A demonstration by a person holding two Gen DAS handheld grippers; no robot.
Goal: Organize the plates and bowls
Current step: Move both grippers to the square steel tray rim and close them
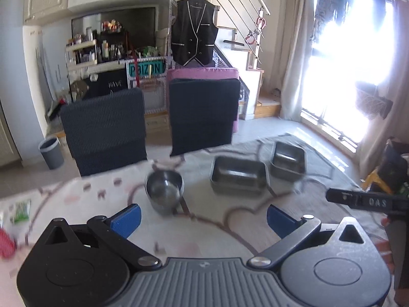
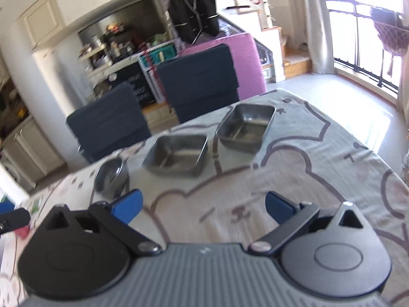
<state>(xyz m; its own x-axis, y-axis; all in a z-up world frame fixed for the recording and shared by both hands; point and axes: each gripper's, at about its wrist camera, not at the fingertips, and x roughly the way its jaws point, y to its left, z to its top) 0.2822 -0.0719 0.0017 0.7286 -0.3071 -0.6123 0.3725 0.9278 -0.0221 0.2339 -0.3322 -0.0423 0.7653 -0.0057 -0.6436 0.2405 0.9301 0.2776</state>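
Three steel dishes stand in a row on the cloth-covered table point(image 1: 204, 230). A round steel bowl point(image 1: 164, 188) is nearest my left gripper point(image 1: 203, 217), which is open and empty above the cloth. A rectangular steel tray point(image 1: 238, 175) sits to the bowl's right, and a second steel tray point(image 1: 288, 160) lies beyond it. In the right wrist view the round bowl point(image 2: 111, 177), the middle tray point(image 2: 176, 154) and the far tray point(image 2: 245, 126) lie ahead of my right gripper point(image 2: 203, 206), also open and empty. The right gripper's body point(image 1: 368, 202) shows at the left view's right edge.
Two dark chairs point(image 1: 104, 130) point(image 1: 203, 117) stand at the table's far edge. A grey bin point(image 1: 51, 152) sits on the floor at left. A red item point(image 1: 6, 243) and a green packet point(image 1: 21, 211) lie on the table's left side. The cloth point(image 2: 306, 179) bears a bear print.
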